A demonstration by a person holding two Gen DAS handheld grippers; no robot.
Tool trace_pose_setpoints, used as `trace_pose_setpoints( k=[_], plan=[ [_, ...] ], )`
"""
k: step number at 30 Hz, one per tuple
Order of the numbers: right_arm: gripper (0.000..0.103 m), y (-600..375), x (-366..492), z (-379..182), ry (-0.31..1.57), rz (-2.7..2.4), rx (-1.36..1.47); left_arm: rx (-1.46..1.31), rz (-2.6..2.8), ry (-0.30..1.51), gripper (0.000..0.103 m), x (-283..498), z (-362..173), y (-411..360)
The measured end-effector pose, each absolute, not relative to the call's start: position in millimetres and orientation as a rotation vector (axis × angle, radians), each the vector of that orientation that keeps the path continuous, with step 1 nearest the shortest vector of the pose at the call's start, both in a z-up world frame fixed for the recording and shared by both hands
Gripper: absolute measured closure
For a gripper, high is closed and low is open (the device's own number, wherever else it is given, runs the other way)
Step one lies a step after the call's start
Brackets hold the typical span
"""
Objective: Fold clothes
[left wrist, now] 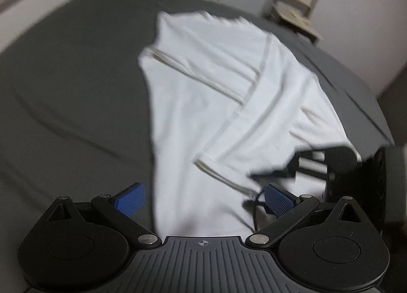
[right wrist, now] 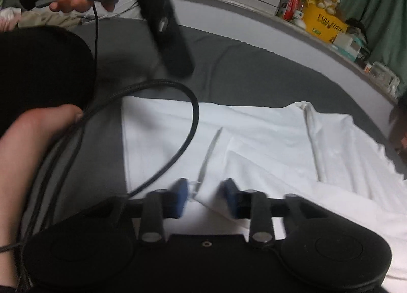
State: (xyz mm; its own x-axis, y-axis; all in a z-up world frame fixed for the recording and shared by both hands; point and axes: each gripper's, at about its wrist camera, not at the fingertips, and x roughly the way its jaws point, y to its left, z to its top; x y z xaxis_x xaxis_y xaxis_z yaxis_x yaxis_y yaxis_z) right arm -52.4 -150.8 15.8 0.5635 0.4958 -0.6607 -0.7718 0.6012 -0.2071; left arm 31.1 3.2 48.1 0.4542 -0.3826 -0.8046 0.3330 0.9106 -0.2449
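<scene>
ribbed grey plastic and black disc-shaped hinges fill the bottom of the left wrist view, where the left gripper [left wrist: 206, 200] stands wide open, its blue cross-hatched pads well apart above the white t-shirt [left wrist: 216, 104]. soft, creased and partly folded, the t-shirt lies on a smooth dark grey bedsheet [left wrist: 76, 89], its sleeve hems showing as pale ridges. seen in its own view, the right gripper [right wrist: 206, 197] is narrowed with a fold of the shirt between its blurred blue pads; whether they pinch it is unclear. a braided black cable [right wrist: 178, 140] loops across the cloth.

Both wrist cameras look steeply down, close, sharing the white shirt [left wrist: 229, 104].
</scene>
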Motion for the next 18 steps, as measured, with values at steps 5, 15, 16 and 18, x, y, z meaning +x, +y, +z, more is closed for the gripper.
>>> trace_pose_setpoints(
  k=[5,15,16,18],
  plan=[
    [0.099,-167,-51,34,0.601,0.817,-0.332,-0.217,-0.376,0.858,0.000,28,62,26],
    [0.087,-173,-43,32,0.719,0.872,-0.188,-0.300,-0.370,0.819,0.000,54,41,3],
    [0.087,-179,-44,38,0.708,0.862,-0.167,-0.296,-0.367,0.822,0.000,57,37,-1],
    [0.082,-195,-44,47,0.701,0.793,-0.131,-0.266,-0.387,0.820,0.000,63,32,-14]
  ],
)
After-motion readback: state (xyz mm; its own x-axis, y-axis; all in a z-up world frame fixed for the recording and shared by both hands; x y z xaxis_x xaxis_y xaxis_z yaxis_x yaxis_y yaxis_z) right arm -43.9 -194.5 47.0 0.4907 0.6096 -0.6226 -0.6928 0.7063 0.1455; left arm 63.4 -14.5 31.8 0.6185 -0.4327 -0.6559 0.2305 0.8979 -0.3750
